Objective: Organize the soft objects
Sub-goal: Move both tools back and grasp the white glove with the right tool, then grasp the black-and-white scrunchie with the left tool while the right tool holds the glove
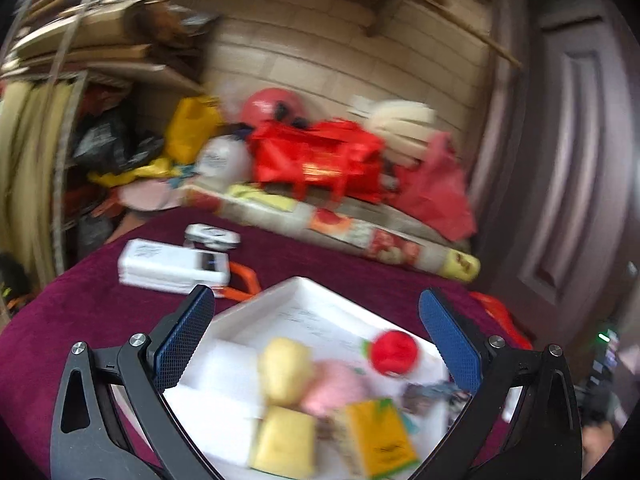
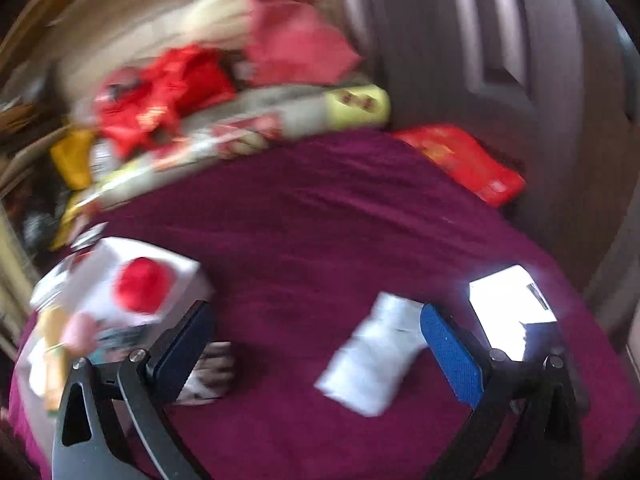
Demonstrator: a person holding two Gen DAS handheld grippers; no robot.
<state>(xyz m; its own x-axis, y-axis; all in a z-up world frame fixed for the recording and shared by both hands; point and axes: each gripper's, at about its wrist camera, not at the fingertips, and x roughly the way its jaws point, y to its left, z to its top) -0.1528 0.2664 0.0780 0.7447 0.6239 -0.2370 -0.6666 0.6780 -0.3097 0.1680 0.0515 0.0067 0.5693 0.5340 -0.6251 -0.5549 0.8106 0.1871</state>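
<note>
While both views blur, left hand-held gripper spread empty over white tray, red ball, right hand-held gripper likewise apart.

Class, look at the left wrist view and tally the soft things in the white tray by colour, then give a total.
Yellow: 3, a sponge, a sponge and a packet
Red: 1, a ball
Pink: 1, a soft lump
Total: 5 in the white tray; blur may hide more.

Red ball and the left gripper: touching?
Apart. Left wrist view shows the red ball lying in the white tray, cloth-free gap to the open left gripper.
</note>
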